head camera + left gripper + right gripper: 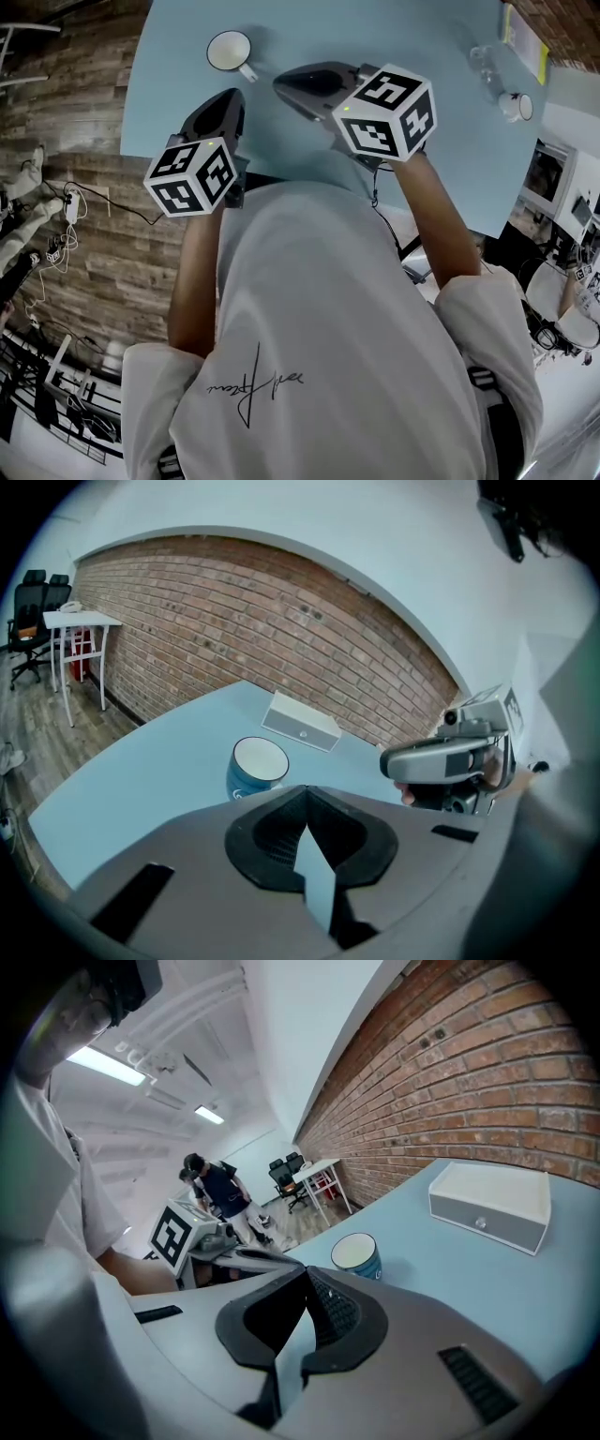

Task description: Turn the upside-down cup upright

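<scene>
Partly hidden upright cup [255, 766], left hand-held gripper [306, 791] closed, right hand-held gripper [305, 1272] closed

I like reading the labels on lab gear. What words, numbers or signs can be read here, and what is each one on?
No word or number can be read clearly.
Shirt: dark handwritten scrawl, illegible.
Left gripper, its cube: black-and-white square patterns, no letters.
Right gripper, its cube: the same kind of patterns.
Cup: small white mark on the blue side, too small to read.
Yellow booklet: blurred.
</scene>
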`<action>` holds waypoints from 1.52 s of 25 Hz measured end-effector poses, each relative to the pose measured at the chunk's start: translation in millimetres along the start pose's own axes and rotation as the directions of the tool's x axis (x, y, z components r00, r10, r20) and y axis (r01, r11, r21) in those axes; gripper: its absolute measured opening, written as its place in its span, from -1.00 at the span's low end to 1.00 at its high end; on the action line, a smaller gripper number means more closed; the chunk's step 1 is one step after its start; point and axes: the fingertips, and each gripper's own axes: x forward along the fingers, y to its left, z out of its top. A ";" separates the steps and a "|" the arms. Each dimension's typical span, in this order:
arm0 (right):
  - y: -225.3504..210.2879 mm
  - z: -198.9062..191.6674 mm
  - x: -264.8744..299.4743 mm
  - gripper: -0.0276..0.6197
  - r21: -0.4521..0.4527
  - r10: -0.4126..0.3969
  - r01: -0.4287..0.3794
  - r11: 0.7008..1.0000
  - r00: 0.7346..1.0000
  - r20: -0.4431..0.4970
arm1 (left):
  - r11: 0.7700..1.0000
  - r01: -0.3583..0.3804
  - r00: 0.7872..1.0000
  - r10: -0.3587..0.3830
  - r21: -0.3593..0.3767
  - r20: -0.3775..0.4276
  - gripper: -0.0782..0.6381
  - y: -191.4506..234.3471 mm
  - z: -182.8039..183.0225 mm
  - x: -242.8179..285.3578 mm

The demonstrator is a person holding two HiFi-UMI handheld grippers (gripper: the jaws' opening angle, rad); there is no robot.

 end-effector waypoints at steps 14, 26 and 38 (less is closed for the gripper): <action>20.8 1.0 -26.3 -0.85 -0.057 -0.032 0.035 0.998 0.998 0.049 | 0.997 0.074 0.991 -0.070 -0.030 0.111 -0.75 -40.8 22.5 -32.5; 41.2 -11.0 -48.0 -0.85 -0.063 -0.092 0.101 0.993 0.986 0.141 | 0.995 0.095 0.978 -0.095 0.012 0.185 -0.75 -67.5 29.4 -64.2; 59.2 -15.3 -63.0 -0.85 -0.055 -0.124 0.139 0.989 0.970 0.210 | 0.996 0.084 0.970 -0.079 -0.012 0.232 -0.75 -80.8 26.9 -83.6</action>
